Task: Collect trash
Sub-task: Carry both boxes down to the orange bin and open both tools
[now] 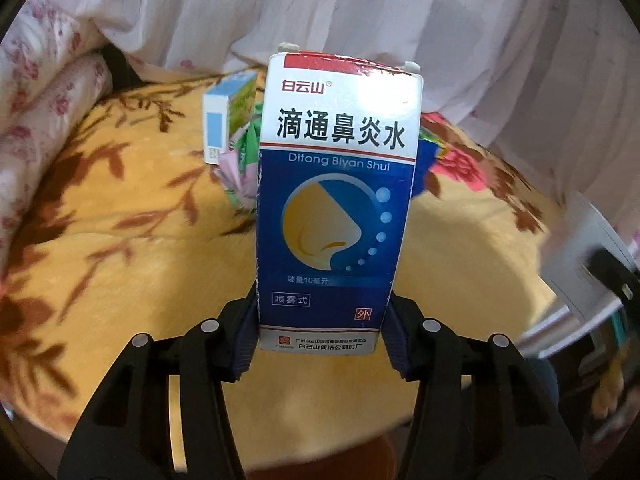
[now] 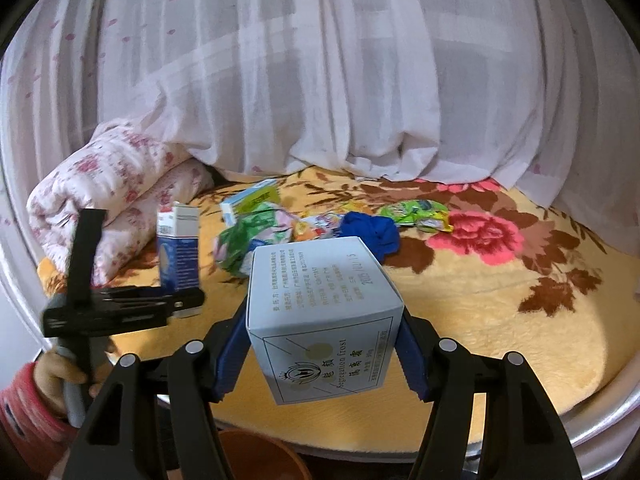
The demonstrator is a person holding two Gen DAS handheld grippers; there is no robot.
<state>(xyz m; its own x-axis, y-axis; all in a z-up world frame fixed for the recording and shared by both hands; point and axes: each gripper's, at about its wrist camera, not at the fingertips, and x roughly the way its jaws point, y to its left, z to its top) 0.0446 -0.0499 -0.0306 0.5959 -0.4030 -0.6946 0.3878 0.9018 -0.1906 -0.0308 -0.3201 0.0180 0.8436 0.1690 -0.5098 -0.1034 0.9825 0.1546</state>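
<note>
A: Left wrist view first. My left gripper (image 1: 320,344) has its pads clamped on the bottom end of a blue-and-white medicine box (image 1: 336,200), standing upright btwn the fingers, red strip at the top. Jaws abt halfway in, snug on both sides of the carton.

B: What's behind it?

A: Yellow floral blanket (image 1: 120,280) w/ brown leaves. A small blue-and-white carton (image 1: 224,120) just left of the held box, green wrappers (image 1: 244,168) peeking out beside it. Rolled pink-flower quilt (image 1: 52,96) far left, white curtain (image 1: 400,20) across the back. Right edge is blurred, something pale and dark, can't tell what.

B: Right wrist view?

A: My right gripper (image 2: 324,356) is closed on a pale blue cube box (image 2: 320,320), tilted, one corner toward the lens, printed text on top and front. Blue pads press its left and right faces; jaws partly open, filled by the box.

B: Rest of the trash?

A: Still on the blanket (image 2: 500,340): pile of green and multicolour wrappers (image 2: 260,236) mid-frame, a blue cloth bundle (image 2: 372,232) touching it, a green-yellow packet (image 2: 416,212) to the right. At left I see the other gripper (image 2: 176,300) holding the medicine box (image 2: 178,248) upright, a hand (image 2: 60,376) in a red sleeve (image 2: 24,408) on the handle. Brown rim (image 2: 260,452) at the bottom, below the blanket edge.
</note>
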